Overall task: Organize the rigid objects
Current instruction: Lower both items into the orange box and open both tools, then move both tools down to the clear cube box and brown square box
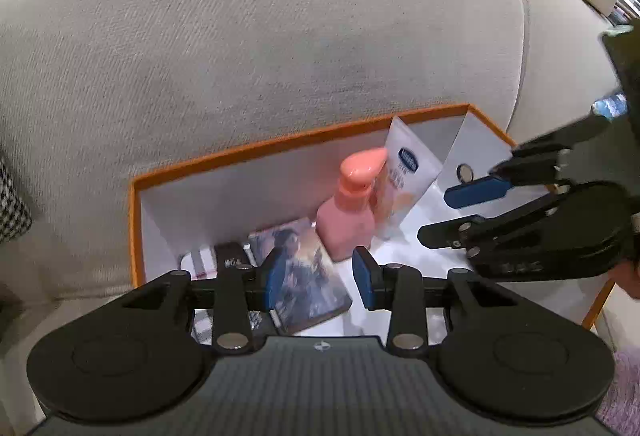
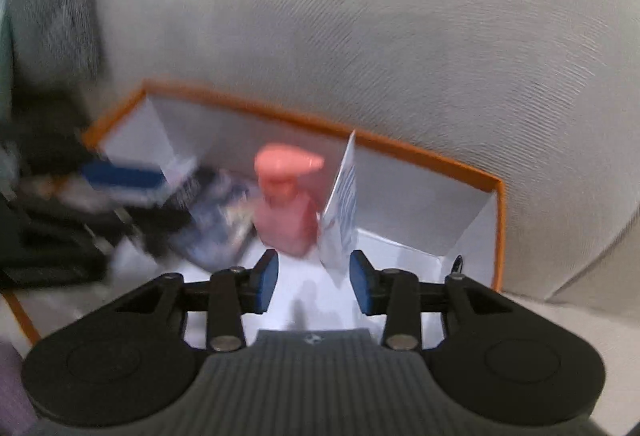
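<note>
In the left wrist view we see the left claw (image 1: 318, 278) at the lower centre of the frame, its blue pads standing apart with nothing pressed between them; beneath the gap lies a picture-covered book (image 1: 308, 276), flat on the white floor of an orange-rimmed box (image 1: 256, 149); the box sits against a grey sofa cushion (image 1: 260, 35) that fills the upper part of the frame; just above and right of the book a pink pump bottle (image 1: 348, 215) stands upright, and a white tube (image 1: 404, 179) with a blue oval label leans tilted right beside it, touching or nearly so; at the right edge the right claw (image 1: 448, 213) reaches in over the box, its fingers apart and empty. In the right wrist view, which is blurred, we see the right claw (image 2: 313, 282) at lower centre, open over bare white box floor; the pink pump bottle (image 2: 286, 207) stands just above its gap, the white tube (image 2: 342, 211) edge-on to its right; the book (image 2: 216, 232) lies left of the bottle; the left claw (image 2: 120, 177) shows as a blue smear at mid left; the orange rim of the box (image 2: 400, 145) runs behind them all.
</note>
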`<state>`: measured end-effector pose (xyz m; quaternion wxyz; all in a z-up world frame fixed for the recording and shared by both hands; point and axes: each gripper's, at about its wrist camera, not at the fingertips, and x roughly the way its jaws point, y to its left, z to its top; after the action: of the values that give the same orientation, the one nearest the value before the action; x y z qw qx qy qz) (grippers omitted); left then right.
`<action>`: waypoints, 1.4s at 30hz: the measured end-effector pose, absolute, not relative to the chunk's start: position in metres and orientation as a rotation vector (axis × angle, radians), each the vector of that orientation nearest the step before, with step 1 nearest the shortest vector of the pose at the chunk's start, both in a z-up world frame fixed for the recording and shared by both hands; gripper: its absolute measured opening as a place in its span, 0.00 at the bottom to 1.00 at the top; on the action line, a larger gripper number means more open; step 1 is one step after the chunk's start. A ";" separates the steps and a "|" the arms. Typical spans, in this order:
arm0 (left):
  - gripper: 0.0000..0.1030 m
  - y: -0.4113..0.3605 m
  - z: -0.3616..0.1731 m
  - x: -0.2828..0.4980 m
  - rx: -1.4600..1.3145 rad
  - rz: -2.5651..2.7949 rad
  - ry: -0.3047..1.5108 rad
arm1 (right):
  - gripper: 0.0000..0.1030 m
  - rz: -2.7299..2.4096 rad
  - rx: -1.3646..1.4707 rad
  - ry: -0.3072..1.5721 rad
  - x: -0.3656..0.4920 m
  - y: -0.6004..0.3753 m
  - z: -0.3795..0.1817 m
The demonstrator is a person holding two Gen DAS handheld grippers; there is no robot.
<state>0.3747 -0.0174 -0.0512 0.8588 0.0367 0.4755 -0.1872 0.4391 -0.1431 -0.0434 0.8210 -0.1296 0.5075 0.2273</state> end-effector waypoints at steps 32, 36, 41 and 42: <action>0.41 0.008 -0.004 0.299 -0.069 -0.365 0.799 | 0.36 0.505 -0.397 1.030 0.411 -0.135 -0.001; 0.41 0.021 0.015 0.250 -0.136 -0.341 0.733 | 0.36 0.523 -0.308 0.941 0.367 -0.135 0.031; 0.41 0.034 0.019 0.194 -0.217 -0.328 0.730 | 0.36 0.554 -0.171 0.856 0.301 -0.141 0.054; 0.41 0.036 0.016 0.185 -0.226 -0.324 0.743 | 0.36 0.557 -0.139 0.848 0.289 -0.143 0.056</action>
<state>0.1853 0.0362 0.0159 0.9128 -0.1095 0.3606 -0.1572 0.2889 -0.1432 0.0559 0.8718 -0.0663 0.4057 0.2663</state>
